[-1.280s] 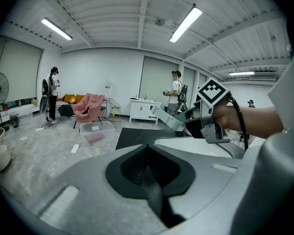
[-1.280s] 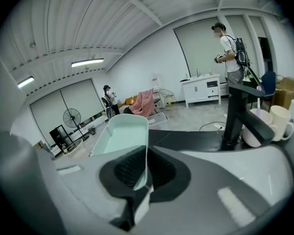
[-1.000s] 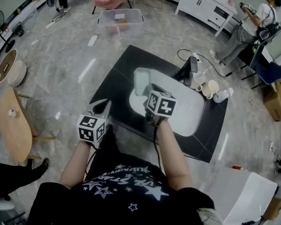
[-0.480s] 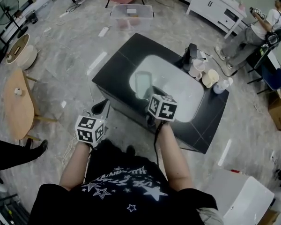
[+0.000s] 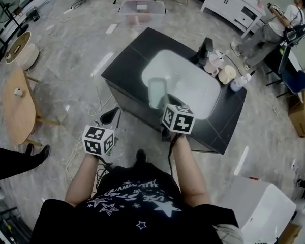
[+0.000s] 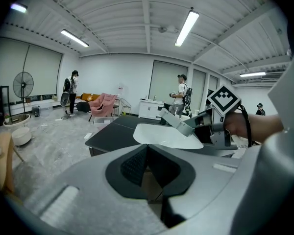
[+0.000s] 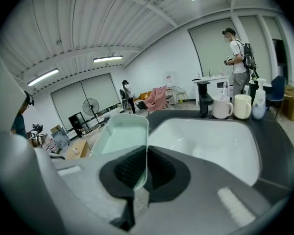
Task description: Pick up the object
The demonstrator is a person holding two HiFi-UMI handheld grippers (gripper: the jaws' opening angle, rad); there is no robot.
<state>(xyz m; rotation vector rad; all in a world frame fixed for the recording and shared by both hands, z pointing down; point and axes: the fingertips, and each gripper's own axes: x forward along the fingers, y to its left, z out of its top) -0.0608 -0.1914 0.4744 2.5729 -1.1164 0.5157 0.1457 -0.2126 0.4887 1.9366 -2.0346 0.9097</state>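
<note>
Jaws of the right gripper (image 7: 146, 151) are closed on the thin side wall of a pale green plastic tray (image 7: 118, 136), with one pad on the inside of the wall and one on the outside. The tray is rectangular with rounded corners and its open side faces up. In the head view the tray (image 5: 156, 90) is at the near left edge of the white sink (image 5: 195, 88), which is set into a black table (image 5: 126, 65). Whether the bottom of the tray touches the table cannot be told.

The left gripper (image 6: 146, 153) has its jaws pressed together and nothing is between them. In the head view it is held over the marble floor (image 5: 71, 50), in front of the near left side of the table and well apart from the tray.

At the far end of the sink stands a black faucet (image 7: 204, 98). Just beside it are a white mug (image 7: 222, 108), a cream mug (image 7: 242, 106) and a white bottle (image 7: 258, 102). A clear plastic box (image 5: 141, 11) lies on the floor beyond the table, and a small wooden table (image 5: 14, 111) stands far to the left.
</note>
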